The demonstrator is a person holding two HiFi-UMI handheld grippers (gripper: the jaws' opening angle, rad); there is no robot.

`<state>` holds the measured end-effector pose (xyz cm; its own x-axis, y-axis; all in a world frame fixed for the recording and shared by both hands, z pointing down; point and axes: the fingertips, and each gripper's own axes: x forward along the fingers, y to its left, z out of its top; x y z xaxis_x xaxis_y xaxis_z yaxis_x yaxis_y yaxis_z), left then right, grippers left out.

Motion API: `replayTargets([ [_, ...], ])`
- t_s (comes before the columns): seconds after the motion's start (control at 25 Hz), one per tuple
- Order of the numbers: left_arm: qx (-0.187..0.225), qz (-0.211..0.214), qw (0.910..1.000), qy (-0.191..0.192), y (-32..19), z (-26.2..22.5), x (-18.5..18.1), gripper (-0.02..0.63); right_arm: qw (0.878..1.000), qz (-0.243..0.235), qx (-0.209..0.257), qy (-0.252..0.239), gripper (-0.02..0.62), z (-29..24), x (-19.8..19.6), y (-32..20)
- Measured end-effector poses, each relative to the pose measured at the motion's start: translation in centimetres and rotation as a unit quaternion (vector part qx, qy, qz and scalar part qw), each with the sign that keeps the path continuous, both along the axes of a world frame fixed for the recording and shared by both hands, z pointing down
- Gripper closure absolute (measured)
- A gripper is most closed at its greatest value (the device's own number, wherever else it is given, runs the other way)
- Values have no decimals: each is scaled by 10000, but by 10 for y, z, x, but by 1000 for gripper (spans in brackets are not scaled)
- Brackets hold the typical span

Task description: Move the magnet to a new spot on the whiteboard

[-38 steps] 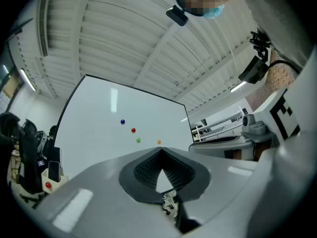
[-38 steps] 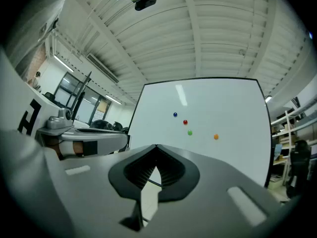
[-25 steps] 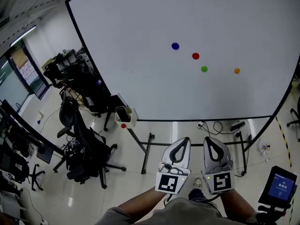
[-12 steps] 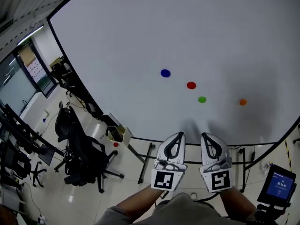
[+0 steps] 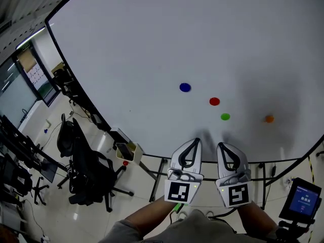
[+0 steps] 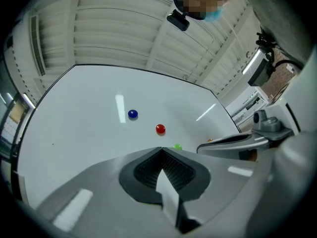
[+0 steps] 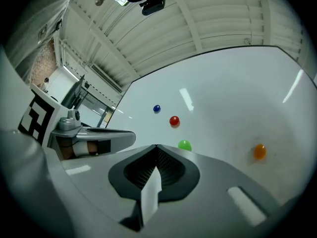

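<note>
**Head view: four magnets are sitting on the whiteboard, both tongs are closed and empty**

Four round magnets are sticking to the whiteboard (image 5: 152,44), in its lower right part. The blue magnet (image 5: 185,87) is sitting highest and most to the left. The red magnet (image 5: 214,101) is lying a little lower to its right, and the green magnet (image 5: 225,117) is lying just below the red one. The orange magnet (image 5: 269,119) is staying well apart, further to the right, at about the height of the green one. Nothing is touching any of them.

Below the magnets, the left tongs (image 5: 196,140) and the right tongs (image 5: 221,145) are pointing side by side toward the lower edge of the board. In the left gripper view and the right gripper view, the jaws of each are pressing together at the tips, and nothing is lying between them. The green magnet is showing just above both tips in those views.

At the left, a dark office chair (image 5: 83,161) is standing on the shiny floor (image 5: 61,216), near a small tray (image 5: 127,151) at the board's lower corner. At the bottom right a screen (image 5: 302,200) is glowing blue.
</note>
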<state>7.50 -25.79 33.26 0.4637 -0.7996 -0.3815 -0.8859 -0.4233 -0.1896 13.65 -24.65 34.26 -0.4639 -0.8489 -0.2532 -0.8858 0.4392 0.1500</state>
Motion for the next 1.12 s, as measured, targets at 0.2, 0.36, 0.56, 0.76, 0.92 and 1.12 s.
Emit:
replayTargets([
  [0.2, 294, -262, 9992, -111, -27, -34, -14, 604, 9998, -39, 158, 74, 592, -13, -12, -14],
  [0.36, 634, -420, 9970, -144, -47, -68, -20, 591, 9994, -102, 316, 79, 591, -26, -23, -27],
  [0.56, 1092, -743, 9912, -107, -48, -111, -25, 577, 9985, -146, 525, 67, 591, -45, -28, -25],
  [0.76, 1128, -794, 9903, -188, -61, -120, -22, 468, 9985, -128, 534, 8, 591, -47, -25, -31],
  [0.92, 1081, -1031, 9883, -315, -73, -121, -24, 468, 9985, -118, 542, 1, 592, -48, -19, -36],
  [1.12, 1169, -1050, 9869, -372, -68, -122, -28, 483, 9981, -164, 586, -8, 592, -47, -23, -27],
])
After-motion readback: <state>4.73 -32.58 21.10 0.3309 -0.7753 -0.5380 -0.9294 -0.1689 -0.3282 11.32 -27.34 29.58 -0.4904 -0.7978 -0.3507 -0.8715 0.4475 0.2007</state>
